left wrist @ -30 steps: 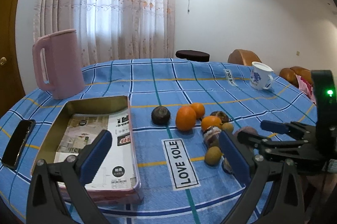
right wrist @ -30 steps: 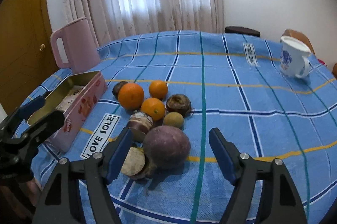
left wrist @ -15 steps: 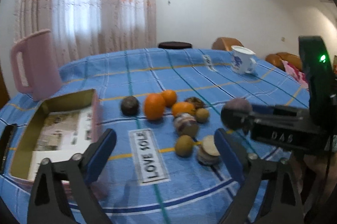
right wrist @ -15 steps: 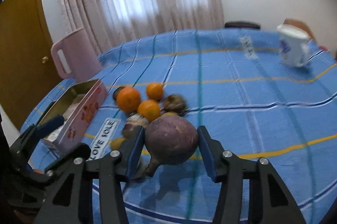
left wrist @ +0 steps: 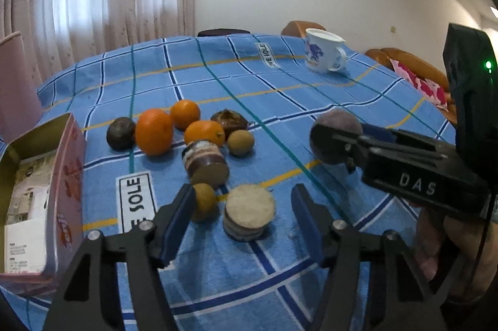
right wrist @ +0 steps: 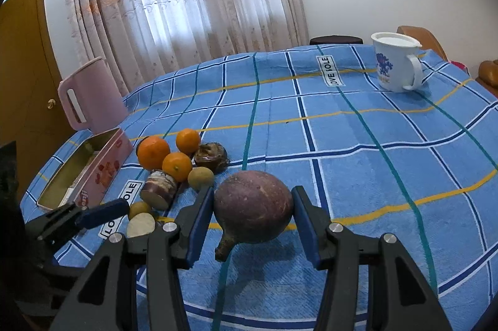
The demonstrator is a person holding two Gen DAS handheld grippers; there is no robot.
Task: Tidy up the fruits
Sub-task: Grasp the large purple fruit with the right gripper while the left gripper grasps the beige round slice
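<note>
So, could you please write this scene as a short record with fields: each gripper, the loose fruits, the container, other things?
right gripper: shut on purple round fruit, lifted off the cloth
left gripper: open, jaws just closing around cut slice, not touching
loose fruits: three oranges, small brown ones beside them
container: pink tin, open, papers inside
other: white mug

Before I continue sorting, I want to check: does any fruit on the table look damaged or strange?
Yes. The dark brown fruit behind the oranges looks shrivelled and collapsed on top. Two cut pieces with pale flat faces lie nearer, not whole fruits.
</note>
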